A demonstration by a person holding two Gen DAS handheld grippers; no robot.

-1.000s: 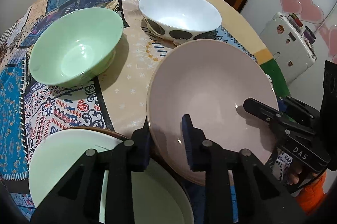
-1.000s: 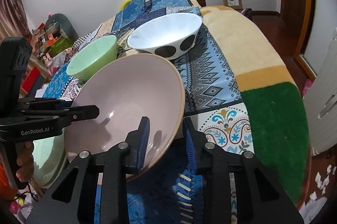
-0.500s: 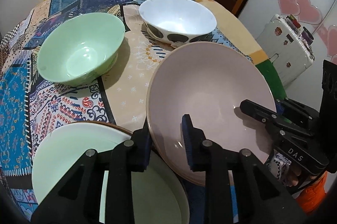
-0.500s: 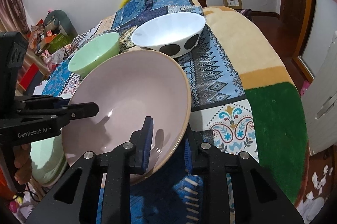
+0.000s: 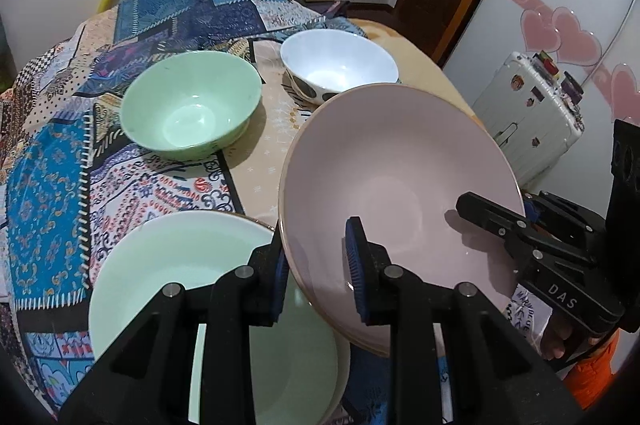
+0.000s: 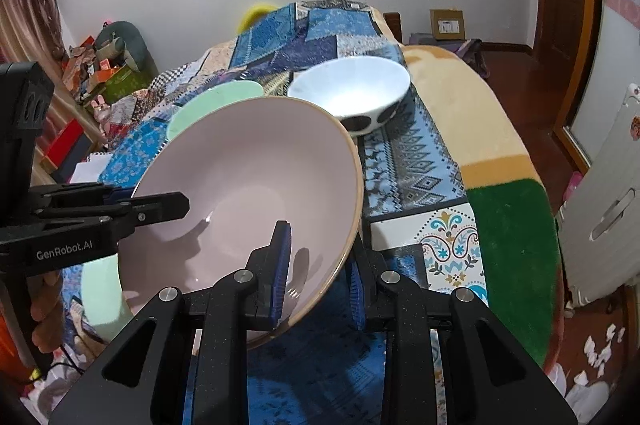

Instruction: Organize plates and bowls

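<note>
A: What is held, and by what?

B: The pink plate (image 5: 400, 185) is clamped at two points of its rim: the left gripper (image 5: 318, 275) is closed on the near-left edge, the right gripper (image 6: 318, 273) on the near-right edge, one pad inside and one outside each time. The plate is tilted and held clear of the patterned cloth (image 5: 52, 193)

A: What is found in the containers?

B: Nothing is seen in any of them. The green bowl (image 5: 190, 109) and the white bowl with dark spots (image 5: 340, 69) are stood upright, side by side, at the far part of the cloth. A pale green plate (image 5: 180, 273) is laid at the near left, just beside the held plate's lower edge; whether the two touch cannot be told

A: And the edges, the open room?

B: Bare cloth is left between the green bowl and the green plate. At the right, the cloth's green edge (image 6: 516, 253) is followed by open floor (image 6: 516, 65)
</note>
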